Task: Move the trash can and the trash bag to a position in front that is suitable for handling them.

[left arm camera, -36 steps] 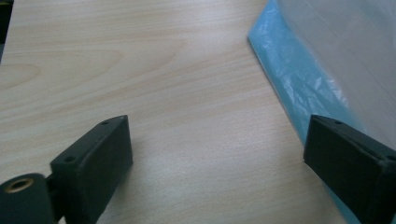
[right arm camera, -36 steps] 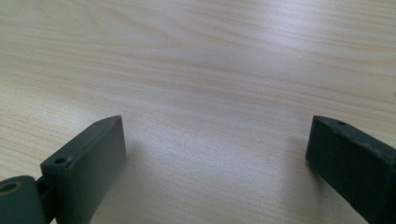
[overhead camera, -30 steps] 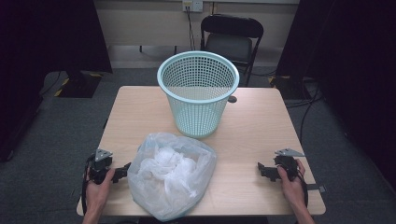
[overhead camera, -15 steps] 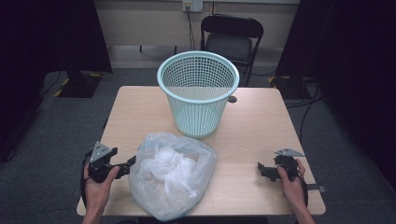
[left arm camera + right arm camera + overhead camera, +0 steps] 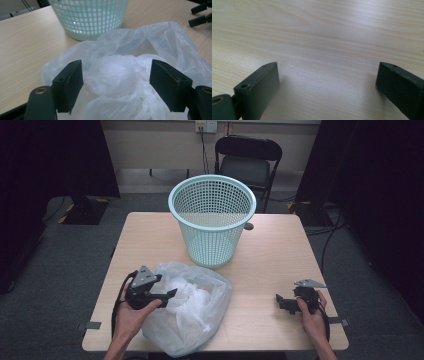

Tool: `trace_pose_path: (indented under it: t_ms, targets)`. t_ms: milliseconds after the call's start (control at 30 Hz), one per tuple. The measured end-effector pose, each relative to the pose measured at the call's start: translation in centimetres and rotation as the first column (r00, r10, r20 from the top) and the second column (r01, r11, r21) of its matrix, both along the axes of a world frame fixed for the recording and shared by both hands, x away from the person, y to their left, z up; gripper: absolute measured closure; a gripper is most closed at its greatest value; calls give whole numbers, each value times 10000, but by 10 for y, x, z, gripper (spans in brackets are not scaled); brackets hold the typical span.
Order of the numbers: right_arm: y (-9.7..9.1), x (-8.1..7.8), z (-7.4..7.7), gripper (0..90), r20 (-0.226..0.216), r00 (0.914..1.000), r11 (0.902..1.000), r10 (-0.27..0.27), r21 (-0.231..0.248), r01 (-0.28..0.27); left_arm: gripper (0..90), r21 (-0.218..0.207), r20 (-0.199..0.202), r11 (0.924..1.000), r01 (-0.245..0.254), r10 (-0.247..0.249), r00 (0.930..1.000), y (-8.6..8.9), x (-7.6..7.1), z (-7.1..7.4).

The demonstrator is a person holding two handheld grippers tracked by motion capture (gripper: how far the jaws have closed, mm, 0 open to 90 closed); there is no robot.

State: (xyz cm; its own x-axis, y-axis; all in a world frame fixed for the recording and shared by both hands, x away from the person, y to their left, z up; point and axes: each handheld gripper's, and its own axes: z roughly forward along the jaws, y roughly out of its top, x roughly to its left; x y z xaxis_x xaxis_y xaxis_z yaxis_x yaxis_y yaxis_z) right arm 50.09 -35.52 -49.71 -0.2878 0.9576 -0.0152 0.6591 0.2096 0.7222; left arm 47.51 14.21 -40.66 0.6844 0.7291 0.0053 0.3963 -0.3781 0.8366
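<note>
High view: a light wooden table (image 5: 280,270) carries a pale green mesh basket (image 5: 212,217), upright near the middle of the far edge. A crumpled clear plastic bag (image 5: 192,312) lies toward the near left corner, its far side just beside the basket's foot. The left gripper (image 5: 169,295), held in the person's left hand (image 5: 131,317), sits over the bag's left part, jaws pointing right across the plastic. The right gripper (image 5: 278,301) rests near the near right corner in the right hand (image 5: 311,317), well apart from the bag, jaws pointing left.

Left gripper view: the two black jaws stand apart, having just been closing somewhat; folds of the plastic bag (image 5: 117,72) lie between and beyond them, and the pads do not press on it. The mesh basket (image 5: 90,17) stands behind the bag, on the table (image 5: 25,45). The other gripper's jaw tips show at the upper right.

Right gripper view: the jaws stand wide apart above bare table (image 5: 324,37), with nothing between them.
</note>
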Motion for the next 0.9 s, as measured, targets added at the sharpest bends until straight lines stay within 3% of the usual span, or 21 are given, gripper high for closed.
trace_pose_path:
  t_ms: [33,167,233,267,400,433,467,500,533,633,767,900]
  targets:
    - [0,0,0,44,0,10000,10000,0,0,0,267,192,-16,9996,205,-205,9998,-10,5,-5]
    - [0,0,0,44,2,10000,10000,1,-1,-1,246,56,-263,9984,557,-555,9981,-17,10,-14]
    - [0,0,0,44,1,10000,10000,3,-1,-3,219,89,-665,9970,764,-756,9949,-22,13,-25]
    - [0,0,0,44,1,10000,10000,3,-1,-3,208,89,-665,9970,764,-756,9949,-22,13,-25]
    - [0,0,0,44,-1,10000,10000,2,-2,-2,224,698,-861,9944,799,-738,9936,-29,15,-38]
    - [0,0,0,44,-1,10000,10000,2,-1,-2,267,863,-893,9925,866,-789,9929,-29,16,-40]
    - [0,0,0,44,0,10000,10000,1,-1,-1,491,902,-853,9924,842,-766,9934,-29,15,-42]
    - [0,0,0,44,1,10000,10000,2,-2,-2,548,919,-888,9926,791,-710,9935,-28,15,-43]
    - [0,0,0,44,1,10000,10000,3,-1,-3,548,887,-821,9934,721,-648,9945,-27,14,-43]
    - [0,0,0,44,2,10000,10000,2,-1,-2,745,798,-612,9959,431,-383,9974,-20,12,-41]
    - [0,0,0,44,1,10000,10000,1,-1,-1,821,635,-559,9978,199,-163,9983,-6,9,-37]
    - [0,0,0,44,0,10000,10000,1,-1,-1,829,509,-661,9987,60,-26,9978,13,7,-37]
